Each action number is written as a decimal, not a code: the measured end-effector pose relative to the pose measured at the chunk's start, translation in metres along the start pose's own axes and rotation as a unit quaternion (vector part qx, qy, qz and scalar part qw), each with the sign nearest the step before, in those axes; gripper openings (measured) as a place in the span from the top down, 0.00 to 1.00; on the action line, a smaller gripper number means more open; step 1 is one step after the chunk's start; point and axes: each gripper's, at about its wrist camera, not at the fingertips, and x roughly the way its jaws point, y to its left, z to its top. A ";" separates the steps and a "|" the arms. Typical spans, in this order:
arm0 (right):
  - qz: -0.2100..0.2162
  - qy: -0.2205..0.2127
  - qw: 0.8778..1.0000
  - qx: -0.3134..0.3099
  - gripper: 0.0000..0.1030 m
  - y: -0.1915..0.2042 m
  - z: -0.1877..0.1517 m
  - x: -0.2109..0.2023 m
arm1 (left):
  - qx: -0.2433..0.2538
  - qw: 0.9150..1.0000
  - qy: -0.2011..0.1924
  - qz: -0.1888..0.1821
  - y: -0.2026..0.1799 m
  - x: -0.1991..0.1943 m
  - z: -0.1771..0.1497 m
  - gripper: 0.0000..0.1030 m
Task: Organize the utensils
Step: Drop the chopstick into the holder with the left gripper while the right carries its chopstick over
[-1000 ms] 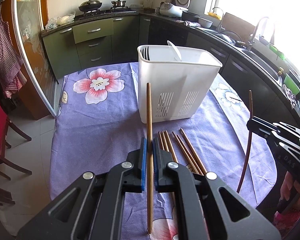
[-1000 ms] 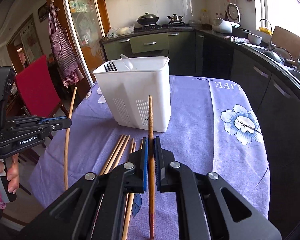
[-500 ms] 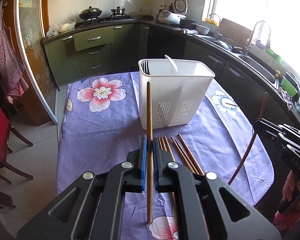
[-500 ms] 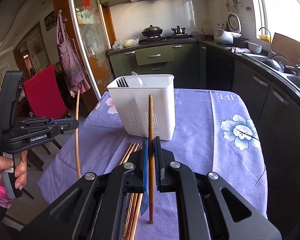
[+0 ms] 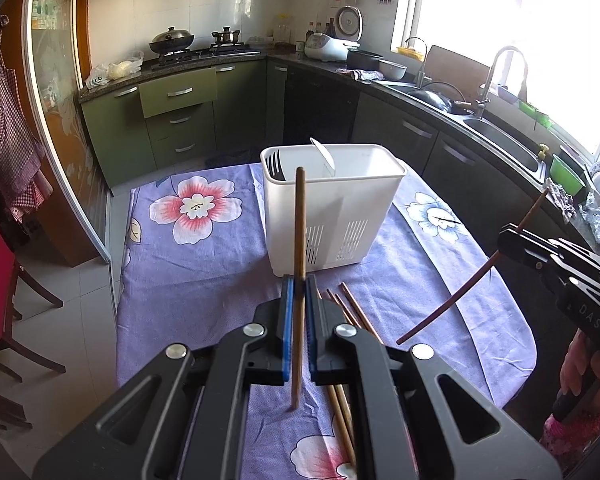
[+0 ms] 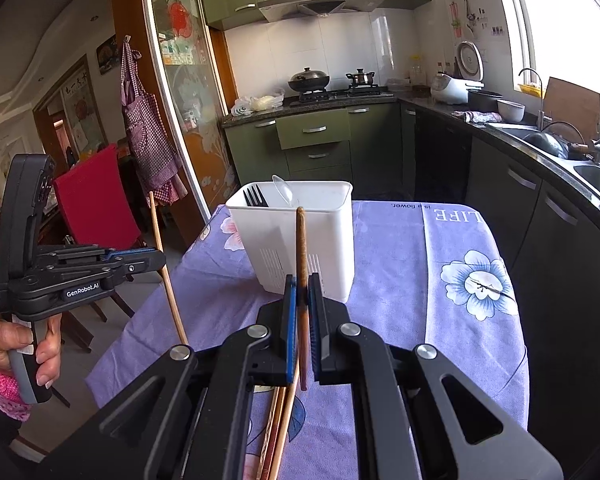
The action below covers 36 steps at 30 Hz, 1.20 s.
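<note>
Chopsticks, one per gripper, both lifted clear of the table. Left gripper (image 5: 299, 292) clamped on a light wooden chopstick (image 5: 299, 240), blue pads pressed to its sides; stick runs near upright through the jaws, top end in line with the rim of the white utensil holder (image 5: 340, 208), lower end hanging just above the purple flowered tablecloth (image 5: 204, 280). Right gripper (image 6: 302, 300) likewise closed on a darker, reddish chopstick (image 6: 301, 256), held about vertical, its tip level with the holder's near rim in the right wrist view. From the left wrist view the same dark stick appears tilted, slanting across the jaws of the right gripper at the table's right edge.

Holder stands upright toward the far half of the table, slotted vents low on its walls. Inside: black fork (image 6: 254, 197) in the left end, pale spoon (image 6: 283, 191) leaning beside it. Cannot tell how the inner dividers run; rim hides most of it.

Loose chopsticks (image 5: 350, 308) lie together on the cloth between the holder and the left gripper, partly hidden under its body, running roughly parallel toward the near edge. Same bundle shows below the right gripper's jaws.

Hand (image 6: 24, 340) wraps the left gripper's handle, pink sleeve at the wrist. Red chair (image 6: 96, 204) stands off the table's left side.
</note>
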 end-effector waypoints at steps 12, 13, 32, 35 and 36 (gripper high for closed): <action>0.021 -0.033 0.999 -0.008 0.94 0.005 0.062 -0.017 | 0.006 0.999 -0.025 -0.036 -0.009 -0.030 0.049 0.94; 0.022 -0.038 0.999 -0.008 0.93 0.007 0.071 -0.019 | 0.009 0.999 -0.028 -0.038 -0.012 -0.034 0.055 0.94; -0.018 -0.104 0.994 -0.003 0.93 0.004 0.198 0.014 | 0.026 0.992 -0.122 -0.022 -0.025 -0.074 0.159 0.94; -0.026 -0.080 0.996 0.004 0.93 -0.004 0.193 0.041 | 0.018 0.993 -0.117 -0.014 -0.019 -0.055 0.167 0.94; -0.029 -0.070 0.997 0.006 0.93 -0.006 0.190 0.051 | 0.015 0.993 -0.113 -0.012 -0.016 -0.049 0.168 0.94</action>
